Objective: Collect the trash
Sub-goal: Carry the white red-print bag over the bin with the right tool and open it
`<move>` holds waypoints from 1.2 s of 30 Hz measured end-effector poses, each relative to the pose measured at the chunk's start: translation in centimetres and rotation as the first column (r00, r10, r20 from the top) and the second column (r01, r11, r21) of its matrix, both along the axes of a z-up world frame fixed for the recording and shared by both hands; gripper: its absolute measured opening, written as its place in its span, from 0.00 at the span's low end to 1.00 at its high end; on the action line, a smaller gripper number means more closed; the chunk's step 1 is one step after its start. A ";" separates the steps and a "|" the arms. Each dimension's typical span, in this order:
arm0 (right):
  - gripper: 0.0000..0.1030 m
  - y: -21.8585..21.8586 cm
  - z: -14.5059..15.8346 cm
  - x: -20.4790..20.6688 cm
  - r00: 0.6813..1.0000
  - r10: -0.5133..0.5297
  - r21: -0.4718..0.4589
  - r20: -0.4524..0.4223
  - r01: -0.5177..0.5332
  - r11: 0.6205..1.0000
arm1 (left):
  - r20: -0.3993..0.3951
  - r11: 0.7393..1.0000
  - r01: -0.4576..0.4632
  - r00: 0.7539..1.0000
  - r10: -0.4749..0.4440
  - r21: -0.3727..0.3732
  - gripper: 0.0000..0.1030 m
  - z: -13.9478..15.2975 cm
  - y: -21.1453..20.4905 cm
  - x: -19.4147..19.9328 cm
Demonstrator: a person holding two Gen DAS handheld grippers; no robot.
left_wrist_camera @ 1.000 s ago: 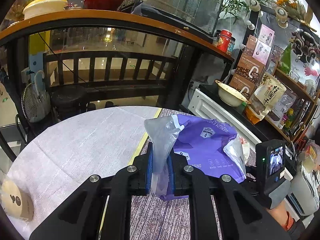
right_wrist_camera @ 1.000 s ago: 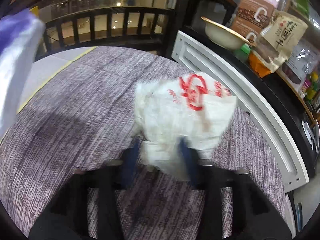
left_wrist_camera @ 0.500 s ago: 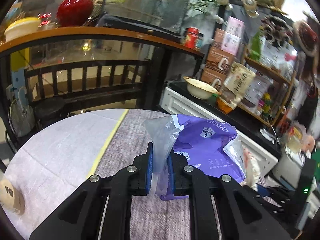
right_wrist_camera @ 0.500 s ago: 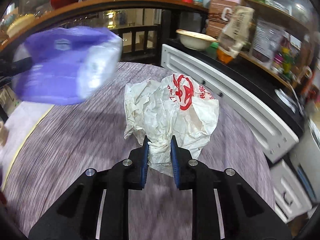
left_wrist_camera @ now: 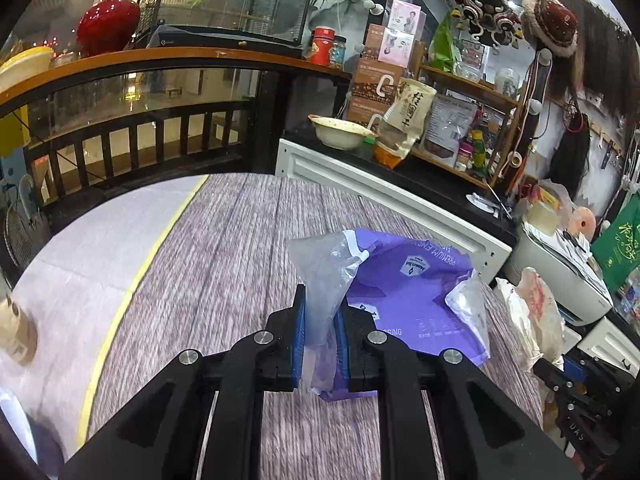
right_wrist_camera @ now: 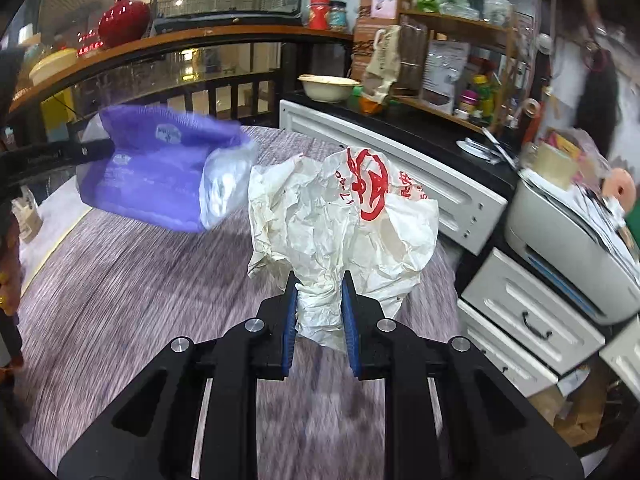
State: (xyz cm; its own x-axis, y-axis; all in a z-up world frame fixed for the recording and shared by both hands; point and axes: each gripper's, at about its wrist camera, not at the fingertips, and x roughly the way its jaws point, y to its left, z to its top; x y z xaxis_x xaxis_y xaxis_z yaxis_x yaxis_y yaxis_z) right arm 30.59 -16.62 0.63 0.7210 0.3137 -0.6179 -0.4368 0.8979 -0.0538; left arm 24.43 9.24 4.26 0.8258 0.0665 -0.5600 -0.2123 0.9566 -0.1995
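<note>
Lower centre of the left wrist view: left gripper [left_wrist_camera: 320, 320] clamped on a purple plastic bag [left_wrist_camera: 404, 296], held above the purplish table [left_wrist_camera: 224, 264]; lower centre of the right wrist view: right gripper [right_wrist_camera: 319, 314] pinching a crumpled white bag [right_wrist_camera: 344, 220]

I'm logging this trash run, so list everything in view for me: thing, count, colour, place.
purple bag: one, purple with clear plastic, held above the table
white paper bag: one, crumpled white with red print, held above the table
table: one, purple-grey woven cover, below both bags
red vase: one, red, on the wooden ledge
cream bowl: one, cream, on the black counter
red tin: one, red, on the ledge's far end
printer: one, grey-white, right of the table
left gripper: one, black with blue pads, shut on the purple bag
right gripper: one, black with blue pads, shut on the white paper bag
</note>
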 end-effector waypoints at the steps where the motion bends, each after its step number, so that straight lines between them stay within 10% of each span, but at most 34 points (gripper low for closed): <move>1: 0.20 -0.8 0.1 -0.9 1.000 -0.010 0.006 0.007 0.010 1.000 | -0.001 1.000 0.003 1.000 -0.003 -0.007 0.13 -0.1 -0.4 -0.5; 16: 0.21 -12.4 -1.5 -9.7 0.976 -0.218 0.079 0.017 0.216 0.973 | -0.018 0.988 0.152 0.988 -0.152 -0.013 0.13 -1.6 -9.6 -4.2; 36: 0.21 -23.2 -11.7 -10.7 0.866 -0.433 0.115 -0.250 0.471 0.875 | -0.061 0.933 0.359 0.932 -0.357 0.022 0.13 -3.4 -19.9 -6.3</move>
State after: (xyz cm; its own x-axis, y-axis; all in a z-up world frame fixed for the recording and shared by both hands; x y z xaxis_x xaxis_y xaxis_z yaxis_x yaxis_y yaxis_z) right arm 19.93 -39.87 -11.08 0.6679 0.0960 -0.7380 0.0354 0.9864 0.1604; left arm 18.16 -10.65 0.88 0.7660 -0.2091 -0.6079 0.1360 0.9769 -0.1646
